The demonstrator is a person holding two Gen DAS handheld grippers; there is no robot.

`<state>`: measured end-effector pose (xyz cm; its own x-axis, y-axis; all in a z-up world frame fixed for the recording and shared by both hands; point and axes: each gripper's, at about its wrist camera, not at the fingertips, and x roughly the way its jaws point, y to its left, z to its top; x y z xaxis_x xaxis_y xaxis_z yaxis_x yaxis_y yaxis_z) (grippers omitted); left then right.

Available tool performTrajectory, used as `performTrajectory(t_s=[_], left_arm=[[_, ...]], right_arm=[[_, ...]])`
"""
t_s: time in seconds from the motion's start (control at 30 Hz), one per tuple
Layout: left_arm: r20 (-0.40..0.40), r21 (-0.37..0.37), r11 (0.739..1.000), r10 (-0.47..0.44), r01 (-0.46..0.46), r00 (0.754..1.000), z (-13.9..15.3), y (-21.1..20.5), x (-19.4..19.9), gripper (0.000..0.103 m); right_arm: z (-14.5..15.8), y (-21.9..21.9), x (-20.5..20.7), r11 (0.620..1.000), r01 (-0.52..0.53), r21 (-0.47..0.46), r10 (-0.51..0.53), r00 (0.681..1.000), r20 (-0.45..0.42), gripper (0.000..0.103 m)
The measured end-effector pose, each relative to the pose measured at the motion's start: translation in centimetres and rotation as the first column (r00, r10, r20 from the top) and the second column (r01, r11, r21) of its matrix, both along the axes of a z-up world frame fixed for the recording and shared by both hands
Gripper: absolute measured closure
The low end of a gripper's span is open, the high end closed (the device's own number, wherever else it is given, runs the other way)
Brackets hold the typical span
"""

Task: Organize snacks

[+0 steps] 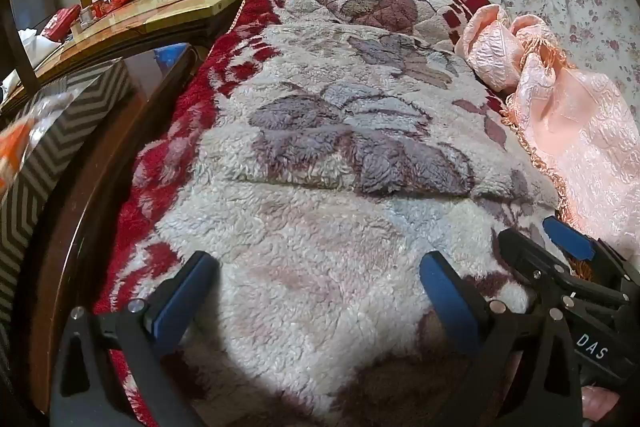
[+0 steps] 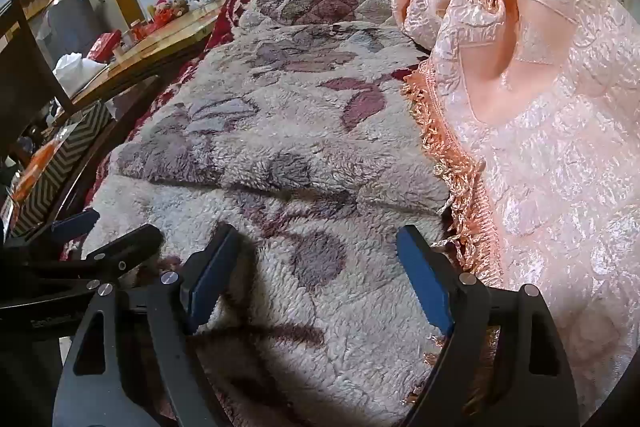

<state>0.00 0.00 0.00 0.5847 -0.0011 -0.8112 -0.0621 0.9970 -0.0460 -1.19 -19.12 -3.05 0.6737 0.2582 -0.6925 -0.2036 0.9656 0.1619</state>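
My left gripper point(image 1: 316, 267) is open and empty, low over a fluffy white and red floral blanket point(image 1: 320, 155). My right gripper point(image 2: 316, 239) is open and empty over the same blanket point(image 2: 280, 155), just right of the left one. An orange and clear snack packet point(image 1: 20, 143) lies blurred on a box with a grey zigzag pattern point(image 1: 52, 131) at the far left, beyond the bed's edge. The packet point(image 2: 40, 159) and the box point(image 2: 64, 155) also show at the left of the right wrist view.
A pink satin cloth with a fringe point(image 2: 540, 131) lies bunched on the blanket at the right, touching my right finger. A dark wooden bed rail point(image 1: 100, 187) runs along the left. A wooden table point(image 1: 160, 11) with small items stands behind.
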Motion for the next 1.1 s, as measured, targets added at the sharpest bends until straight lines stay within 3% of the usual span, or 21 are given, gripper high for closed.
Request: performTrajectory(t_s=[1.1], left_arm=[[-0.005,0.003,1.000,-0.006,0.006,1.000,-0.07,-0.05,-0.01,0.000]], right_arm=[[0.08,0.07,-0.01,1.000,0.001,-0.006,-0.001,1.000,-0.003,0.020]])
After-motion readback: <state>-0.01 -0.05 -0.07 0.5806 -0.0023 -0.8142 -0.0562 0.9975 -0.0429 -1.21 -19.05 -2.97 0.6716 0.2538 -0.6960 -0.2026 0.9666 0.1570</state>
